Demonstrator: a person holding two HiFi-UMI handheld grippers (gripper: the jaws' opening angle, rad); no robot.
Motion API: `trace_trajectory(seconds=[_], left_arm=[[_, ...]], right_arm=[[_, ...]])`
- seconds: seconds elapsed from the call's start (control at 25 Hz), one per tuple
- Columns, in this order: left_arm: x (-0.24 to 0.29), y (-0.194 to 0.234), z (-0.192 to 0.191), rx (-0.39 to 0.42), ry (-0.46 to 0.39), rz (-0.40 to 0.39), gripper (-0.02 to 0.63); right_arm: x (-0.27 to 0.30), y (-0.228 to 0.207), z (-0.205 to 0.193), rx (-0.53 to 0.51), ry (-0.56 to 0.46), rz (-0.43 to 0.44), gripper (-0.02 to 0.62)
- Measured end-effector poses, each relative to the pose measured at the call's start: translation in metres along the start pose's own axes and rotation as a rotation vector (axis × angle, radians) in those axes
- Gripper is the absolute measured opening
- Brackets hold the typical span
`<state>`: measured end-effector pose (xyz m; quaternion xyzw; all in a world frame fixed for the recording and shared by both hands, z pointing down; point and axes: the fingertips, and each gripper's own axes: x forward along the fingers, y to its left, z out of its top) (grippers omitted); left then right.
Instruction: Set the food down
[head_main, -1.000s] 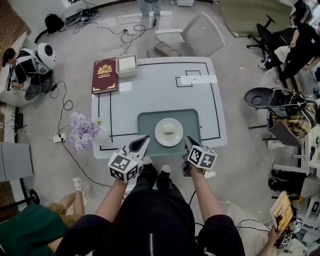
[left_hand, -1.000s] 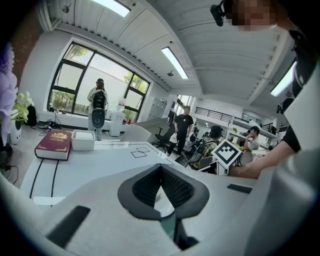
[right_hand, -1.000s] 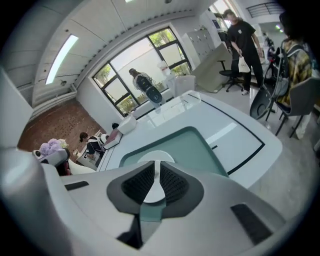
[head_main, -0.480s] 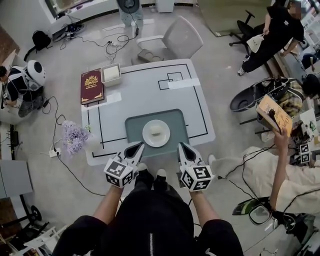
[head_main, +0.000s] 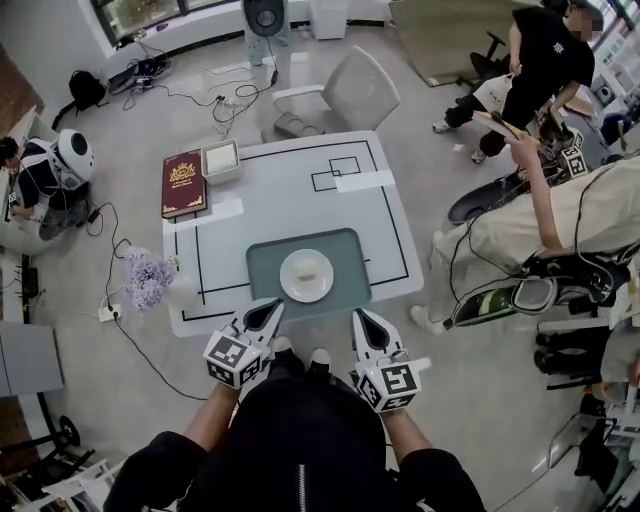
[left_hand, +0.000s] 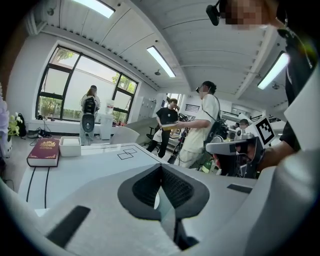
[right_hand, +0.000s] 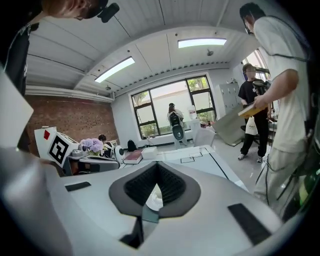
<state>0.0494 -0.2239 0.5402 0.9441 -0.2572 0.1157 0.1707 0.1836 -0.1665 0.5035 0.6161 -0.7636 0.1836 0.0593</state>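
We note food on plate, on tray. Jaws of left gripper, right gripper clenched, empty, at near surface edge. Looks done; avoid nudging plate.

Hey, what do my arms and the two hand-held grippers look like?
The left hand-held gripper and right hand-held gripper each have light grey tapered jaws lined with black ribbed pads, plus a white cube printed with black square markers. No cables show on them. You wear a black top; the forearms are uncovered.
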Motion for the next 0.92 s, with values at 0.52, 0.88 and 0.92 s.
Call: trace_trajectory(seconds=[0.52, 0.88, 0.92], left_arm=[[0.0038, -0.0054, 0.0001, -0.001, -0.013, 0.012, 0.006], [0.0032, -0.0067, -0.0030, -0.004, -0.009, -0.001, 0.006], [0.0029, -0.0070, -0.0035, -0.004, -0.008, -0.002, 0.006]], right_arm=[[-0.0063, -0.0003, 0.0075, -0.043, -0.023, 0.021, 0.009], [-0.0071, 0.0014, 0.0017, -0.040, -0.017, 0.010, 0.009], [-0.0072, 0.0016, 0.0010, -0.038, -0.016, 0.009, 0.009]])
